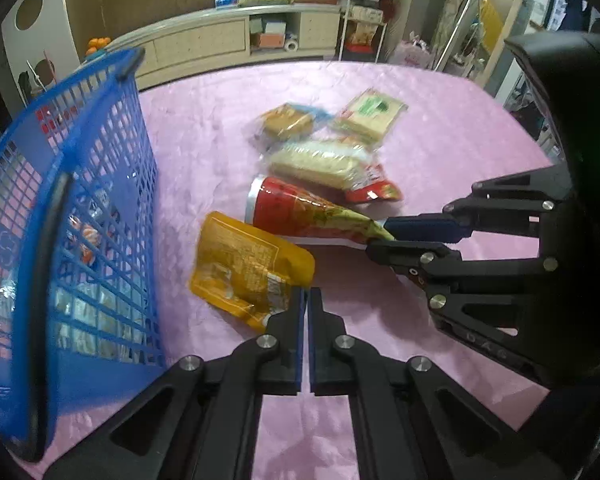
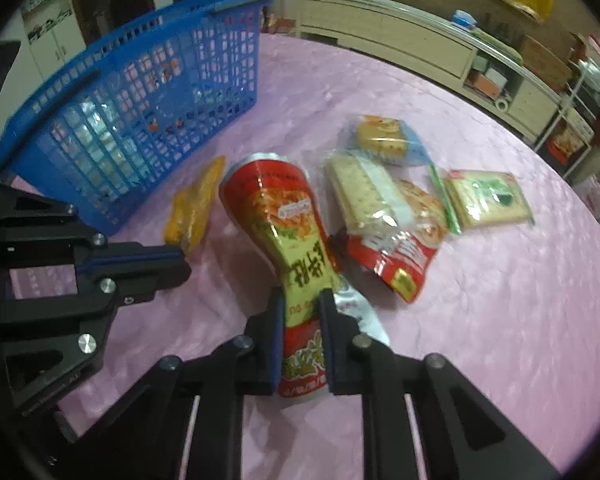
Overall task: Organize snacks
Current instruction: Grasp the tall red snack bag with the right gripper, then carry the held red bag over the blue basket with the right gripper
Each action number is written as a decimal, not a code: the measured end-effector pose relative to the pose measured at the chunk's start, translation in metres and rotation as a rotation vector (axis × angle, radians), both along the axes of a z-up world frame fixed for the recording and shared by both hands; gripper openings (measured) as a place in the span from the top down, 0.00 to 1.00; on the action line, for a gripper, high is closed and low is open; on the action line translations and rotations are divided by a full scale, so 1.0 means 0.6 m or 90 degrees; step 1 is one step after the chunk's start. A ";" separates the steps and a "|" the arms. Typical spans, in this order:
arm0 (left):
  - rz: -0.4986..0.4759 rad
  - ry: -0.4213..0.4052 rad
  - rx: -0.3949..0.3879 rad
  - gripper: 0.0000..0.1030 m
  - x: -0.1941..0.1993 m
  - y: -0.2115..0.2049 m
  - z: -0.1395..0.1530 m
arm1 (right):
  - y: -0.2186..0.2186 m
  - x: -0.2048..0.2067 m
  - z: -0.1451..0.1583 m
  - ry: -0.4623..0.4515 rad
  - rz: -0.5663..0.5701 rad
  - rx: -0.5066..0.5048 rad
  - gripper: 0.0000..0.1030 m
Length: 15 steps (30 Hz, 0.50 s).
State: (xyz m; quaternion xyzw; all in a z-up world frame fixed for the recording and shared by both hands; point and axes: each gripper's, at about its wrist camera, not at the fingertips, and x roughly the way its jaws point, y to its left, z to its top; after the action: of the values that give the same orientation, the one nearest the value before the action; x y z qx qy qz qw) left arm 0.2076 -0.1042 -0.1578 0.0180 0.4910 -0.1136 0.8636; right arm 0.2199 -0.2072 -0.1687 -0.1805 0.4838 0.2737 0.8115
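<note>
Right wrist view: the right gripper (image 2: 302,300) is closed tight on the lower end of the red and green snack bag (image 2: 284,224), whose long axis runs away from the camera, its silver top toward the blue basket (image 2: 140,92). The left gripper (image 1: 305,300) has its jaws together on a corner of the yellow pouch (image 1: 244,264) (the pouch lies flat, just beside the basket wall). Behind lie cracker packs (image 2: 364,196) in a loose heap. All rests on a pink tablecloth (image 2: 500,300); a long beige cabinet (image 2: 400,36) stands along the far wall.
</note>
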 end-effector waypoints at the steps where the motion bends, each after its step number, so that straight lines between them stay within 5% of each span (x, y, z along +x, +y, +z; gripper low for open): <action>1: -0.001 -0.005 -0.002 0.99 -0.005 -0.001 0.007 | 0.001 -0.005 0.007 -0.004 -0.007 0.002 0.83; 15: -0.033 -0.111 -0.017 1.00 -0.079 -0.009 0.143 | -0.027 -0.068 0.120 -0.078 -0.092 0.024 0.85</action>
State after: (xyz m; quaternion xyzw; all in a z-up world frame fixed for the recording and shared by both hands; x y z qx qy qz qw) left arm 0.1604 -0.1097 -0.0717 0.0289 0.4120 -0.1404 0.8999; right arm 0.1789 -0.2233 -0.0969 -0.1461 0.4395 0.2117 0.8606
